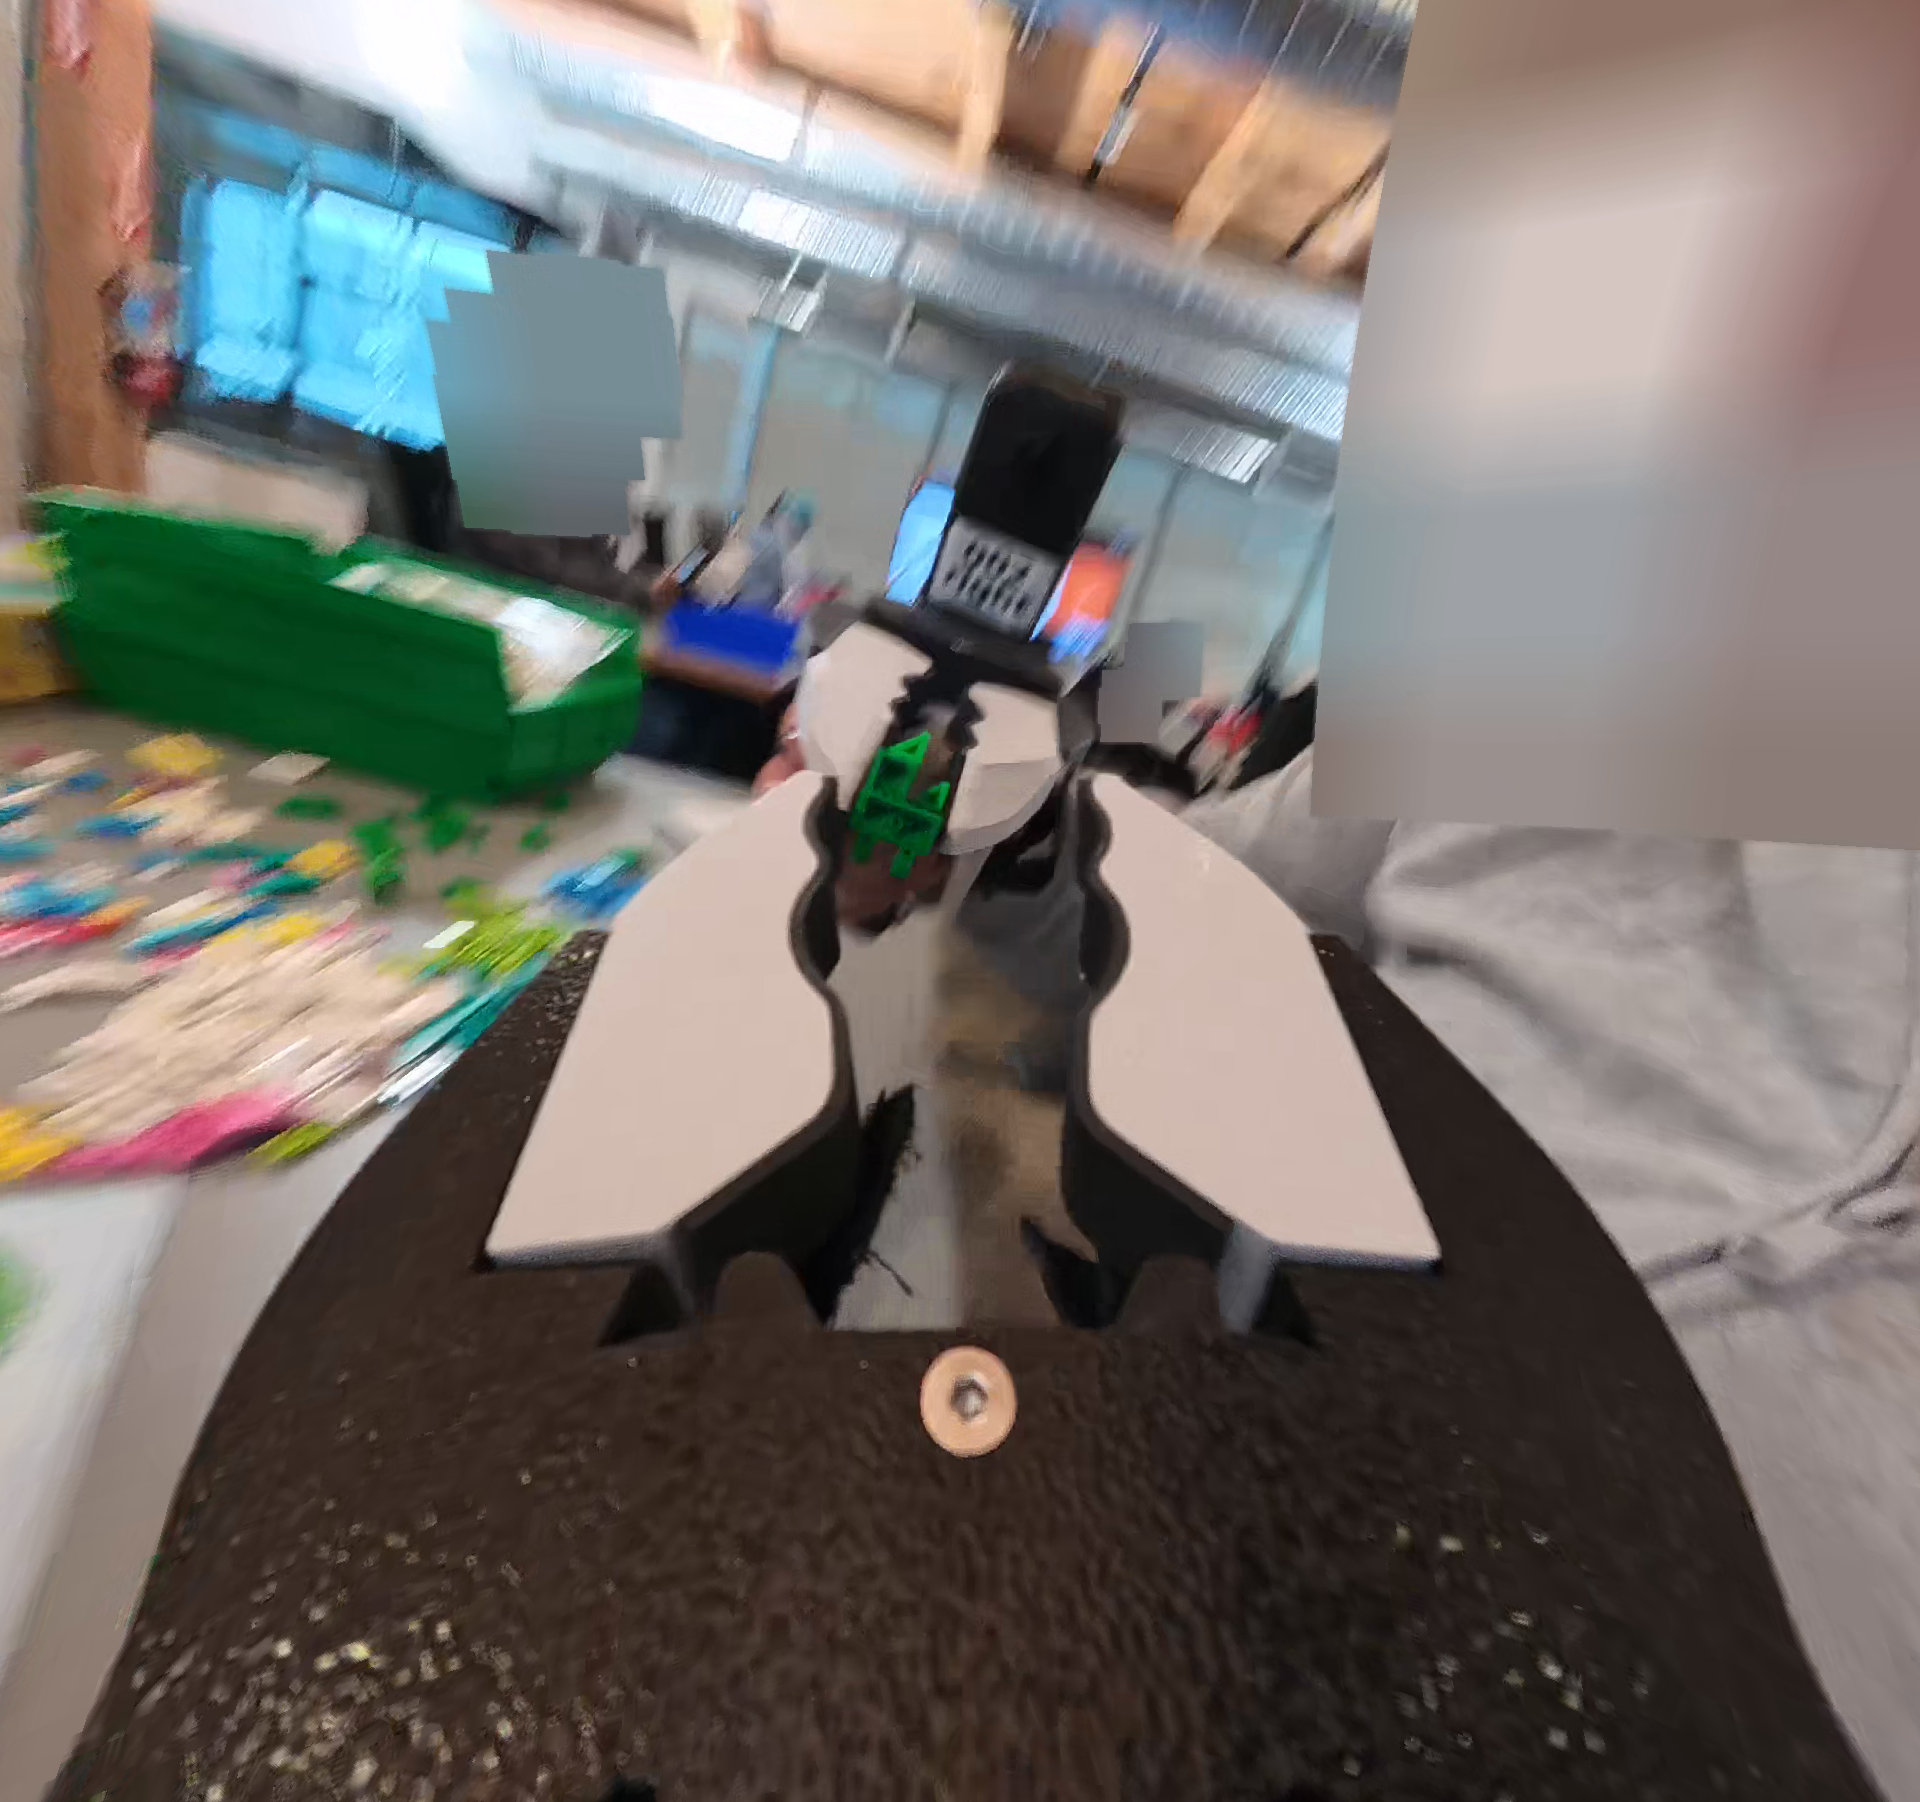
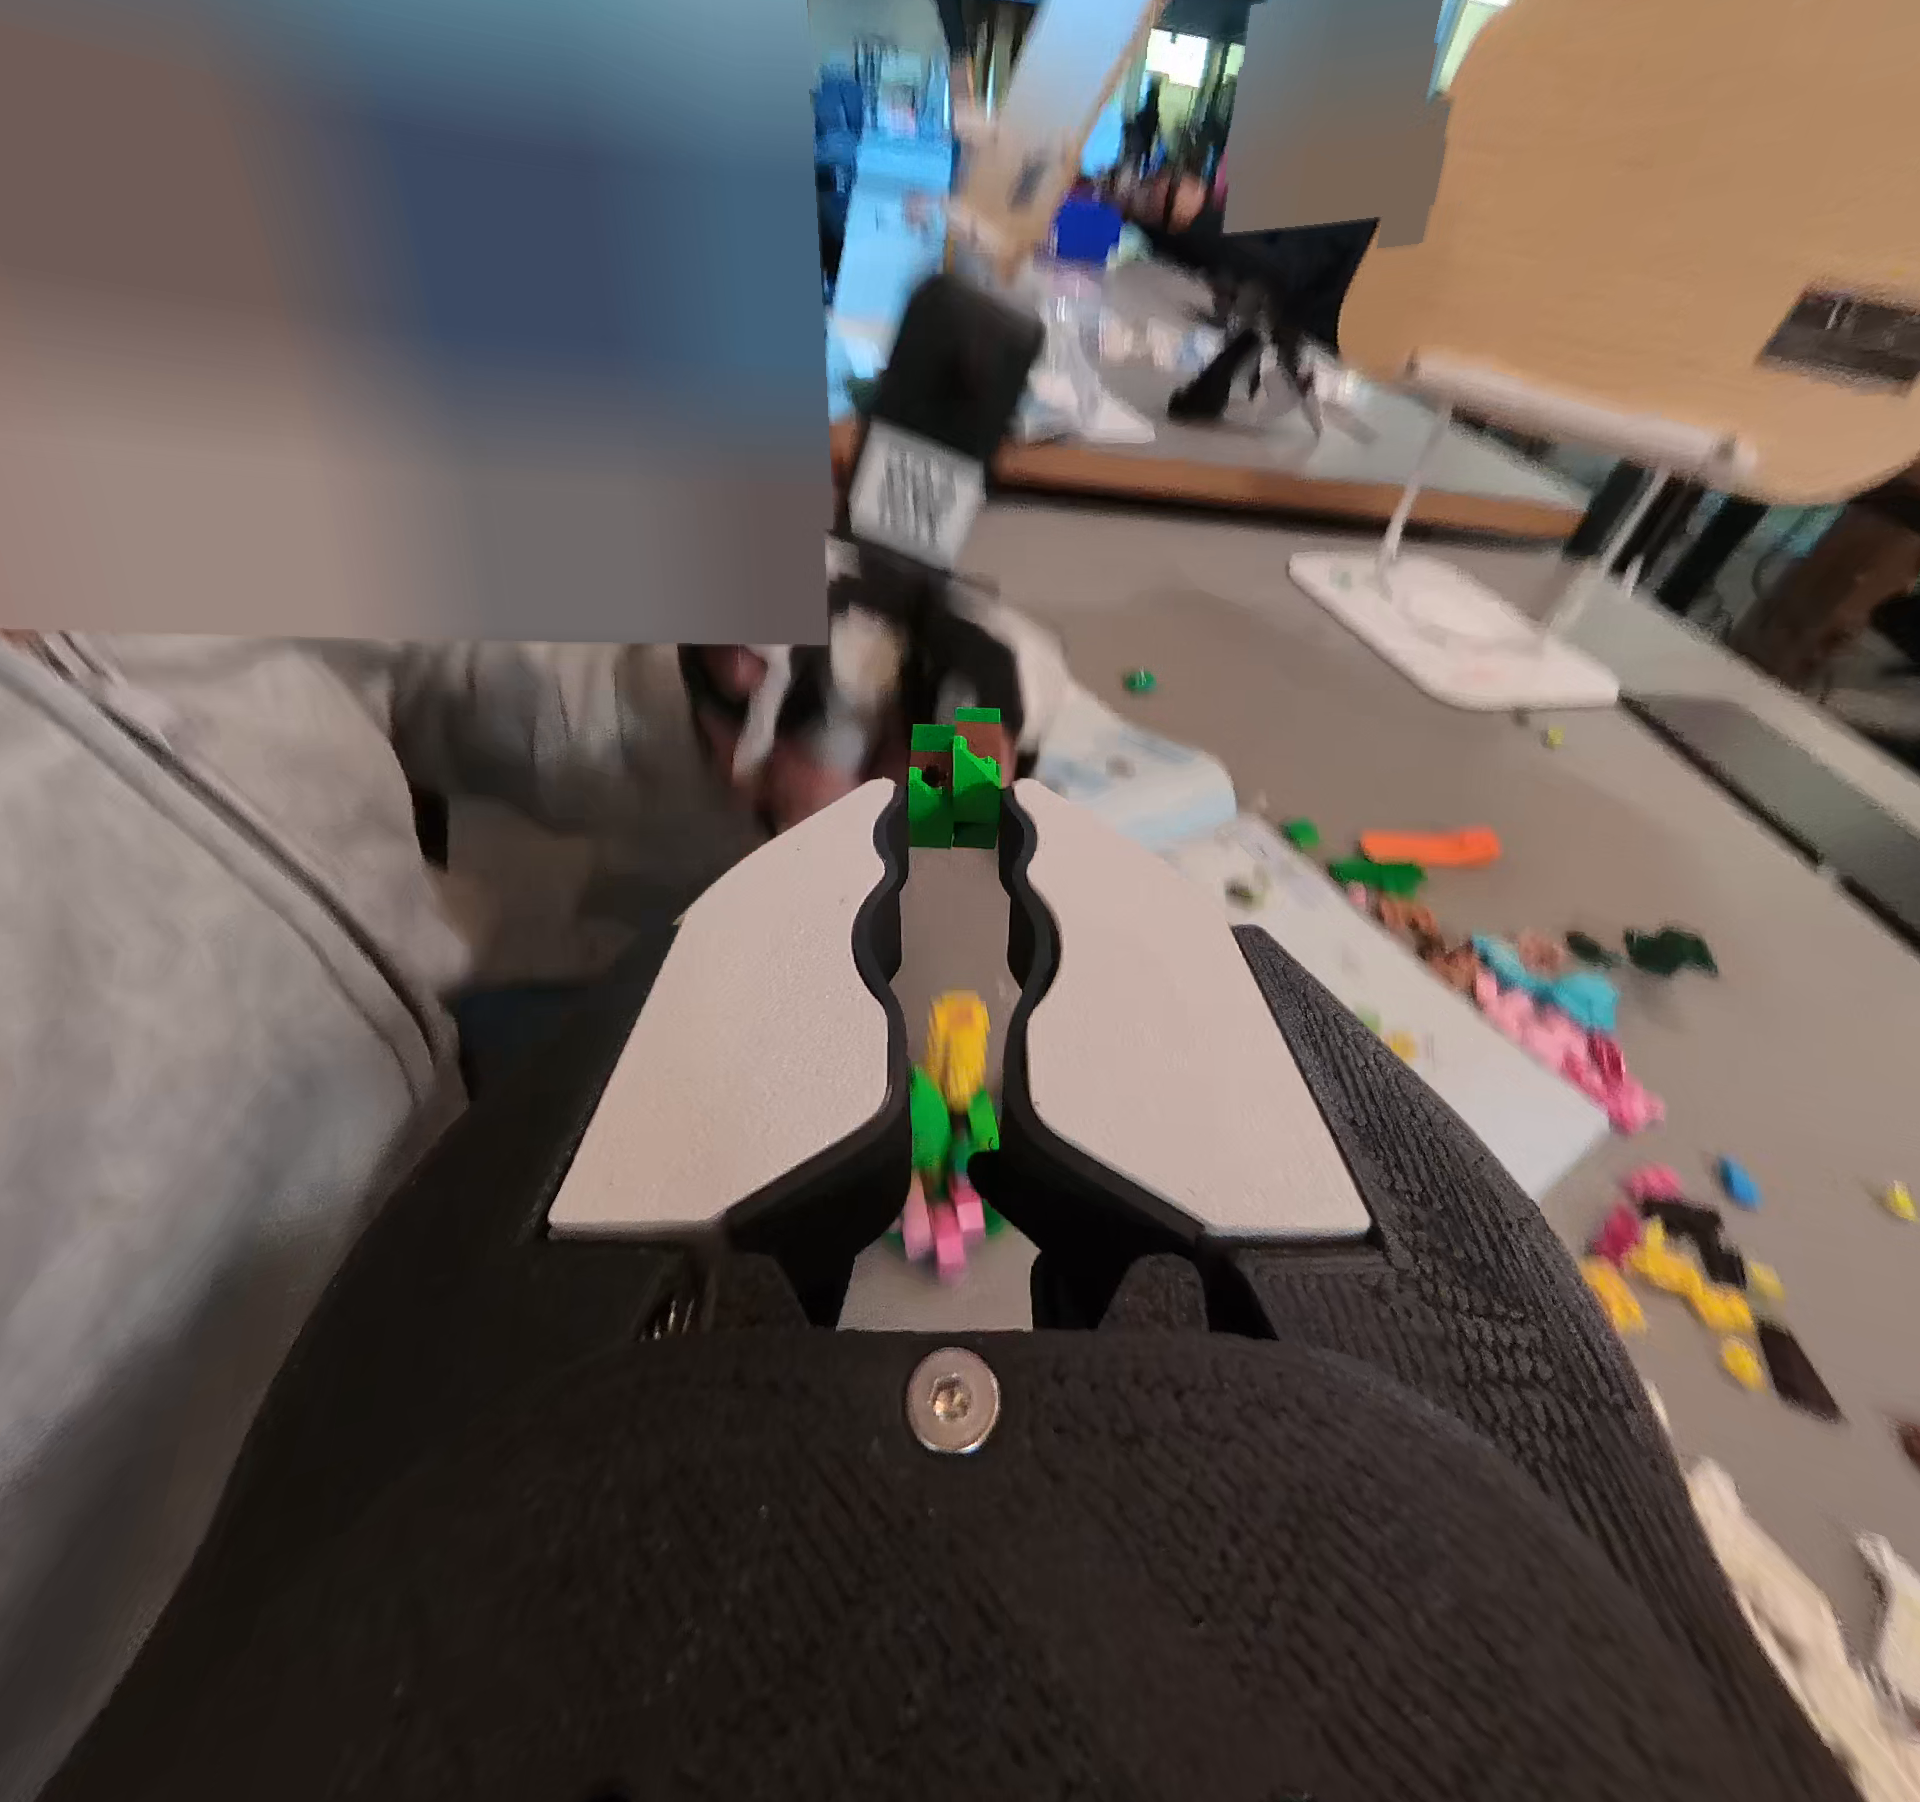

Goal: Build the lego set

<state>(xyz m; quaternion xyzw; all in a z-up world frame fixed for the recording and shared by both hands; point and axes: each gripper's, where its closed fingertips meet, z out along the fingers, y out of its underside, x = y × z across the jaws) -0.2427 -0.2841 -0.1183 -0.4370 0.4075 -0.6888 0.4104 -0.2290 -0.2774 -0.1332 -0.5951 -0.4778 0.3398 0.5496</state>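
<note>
Right gripper point(image 2: 954, 796) jaws clamp a green brick assembly point(image 2: 951, 786); left gripper point(image 1: 961, 817) jaws stand apart, empty, facing it closely.

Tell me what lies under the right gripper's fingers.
Under the right gripper, seen through the slot between its fingers, small yellow, green and pink bricks lie on the grey table. The fingers and black body cover whatever lies beside them. The tips grip a green brick piece.
</note>
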